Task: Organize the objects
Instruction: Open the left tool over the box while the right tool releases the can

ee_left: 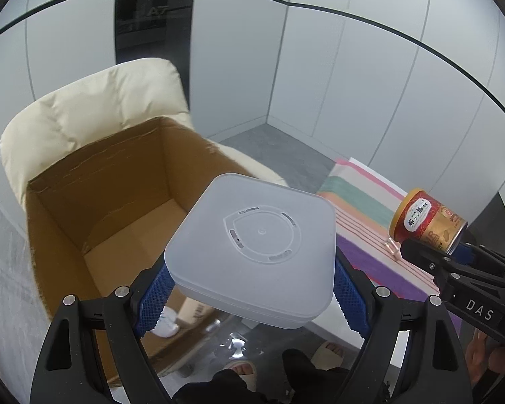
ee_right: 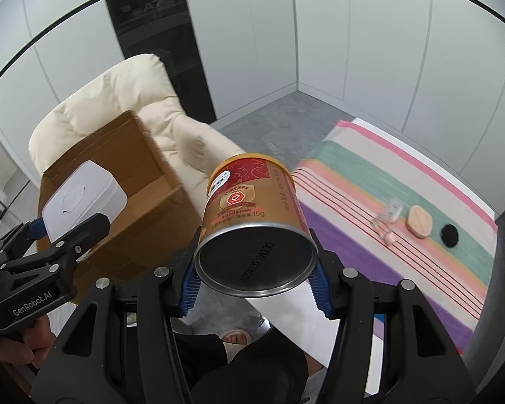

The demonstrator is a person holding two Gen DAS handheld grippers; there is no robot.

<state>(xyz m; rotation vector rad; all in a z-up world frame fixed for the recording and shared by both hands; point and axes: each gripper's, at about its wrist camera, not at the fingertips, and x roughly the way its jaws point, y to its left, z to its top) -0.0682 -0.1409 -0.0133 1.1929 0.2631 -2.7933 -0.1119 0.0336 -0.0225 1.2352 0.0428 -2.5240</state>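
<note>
My left gripper [ee_left: 250, 298] is shut on a frosted white square plastic box [ee_left: 252, 249], held in the air over the near edge of an open cardboard box [ee_left: 118, 202]. The same white box [ee_right: 84, 198] shows at the left of the right wrist view, in front of the cardboard box [ee_right: 124, 165]. My right gripper [ee_right: 254, 286] is shut on a red and gold can [ee_right: 252, 215], its dark metal bottom facing the camera. That can [ee_left: 427, 220] appears at the right in the left wrist view, above the striped cloth [ee_left: 370, 235].
The cardboard box rests on a cream padded armchair [ee_left: 84, 114]. A table with the striped cloth [ee_right: 404, 202] carries a small clear glass piece [ee_right: 389, 215], a tan oval disc [ee_right: 419, 220] and a black round disc [ee_right: 449, 235]. A person's feet in sandals [ee_left: 330, 351] stand below. White wall panels surround.
</note>
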